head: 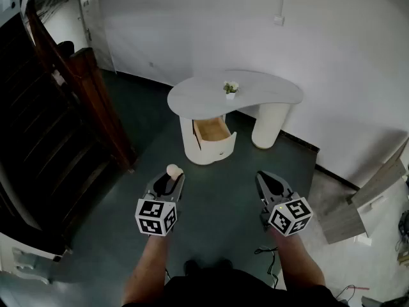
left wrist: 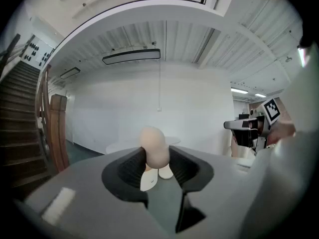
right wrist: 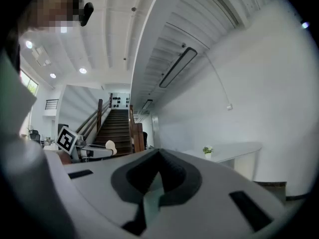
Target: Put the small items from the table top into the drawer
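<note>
A white curved table (head: 268,94) stands several steps ahead, by the white wall. Its open drawer (head: 211,132) shows a bare wooden inside. A small potted plant (head: 231,89) sits on the table top. My left gripper (head: 172,175) is held low over the dark floor, shut on a beige egg-shaped item (head: 174,170). In the left gripper view the beige item (left wrist: 153,146) sits upright, pinched between the dark pads. My right gripper (head: 268,179) is level with the left one. Its jaws are shut, with nothing between them.
A dark wooden staircase (head: 45,126) with a brown post (head: 96,88) rises at the left. Wooden boards (head: 358,203) lean against the wall at the right, above the lighter floor. Cables (head: 271,261) lie on the floor near the person's feet.
</note>
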Tool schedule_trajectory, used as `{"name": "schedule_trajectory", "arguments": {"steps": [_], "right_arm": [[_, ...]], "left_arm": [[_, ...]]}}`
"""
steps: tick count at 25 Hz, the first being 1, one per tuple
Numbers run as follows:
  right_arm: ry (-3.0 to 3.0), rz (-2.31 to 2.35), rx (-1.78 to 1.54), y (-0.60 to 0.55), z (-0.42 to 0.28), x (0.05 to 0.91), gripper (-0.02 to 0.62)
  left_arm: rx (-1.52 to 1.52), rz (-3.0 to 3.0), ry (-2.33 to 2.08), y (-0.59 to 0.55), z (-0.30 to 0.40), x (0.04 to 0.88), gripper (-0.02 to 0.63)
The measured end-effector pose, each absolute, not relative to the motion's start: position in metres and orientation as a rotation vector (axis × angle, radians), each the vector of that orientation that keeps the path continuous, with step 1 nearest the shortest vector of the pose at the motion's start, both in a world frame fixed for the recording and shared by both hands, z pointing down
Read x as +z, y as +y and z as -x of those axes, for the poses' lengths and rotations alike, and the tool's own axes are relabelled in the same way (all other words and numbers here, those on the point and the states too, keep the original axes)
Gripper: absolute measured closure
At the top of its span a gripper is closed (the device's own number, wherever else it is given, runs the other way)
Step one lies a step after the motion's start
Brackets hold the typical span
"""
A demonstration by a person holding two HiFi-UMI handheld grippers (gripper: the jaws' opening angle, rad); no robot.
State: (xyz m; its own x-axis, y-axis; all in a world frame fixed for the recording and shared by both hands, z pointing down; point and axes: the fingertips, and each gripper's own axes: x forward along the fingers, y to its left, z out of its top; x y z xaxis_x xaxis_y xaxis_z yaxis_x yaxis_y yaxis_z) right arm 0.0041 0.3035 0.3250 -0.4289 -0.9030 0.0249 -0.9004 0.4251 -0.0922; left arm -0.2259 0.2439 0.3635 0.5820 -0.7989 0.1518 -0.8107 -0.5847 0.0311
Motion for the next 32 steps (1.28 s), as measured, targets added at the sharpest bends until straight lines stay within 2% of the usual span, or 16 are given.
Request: {"name": "schedule_trajectory", "arguments": {"steps": [14, 20, 32], "right_arm": [[2.652, 1.577, -0.202, 0.317, -0.046, 0.343, 0.586], [2.631, 1.547, -0.267, 0.31, -0.058, 0.351, 0.586], [2.632, 1.579, -0.354, 0.215, -0.073, 0.373, 0.586]], "left_arm": [[0.207, -2.707, -1.454, 0.254, 0.195, 0.351, 0.453], [0.229, -2.687, -1.412, 0.248, 0.178, 0.37, 0.453], [0.22, -2.663, -1.32, 0.14, 0.15, 0.408, 0.453]]}}
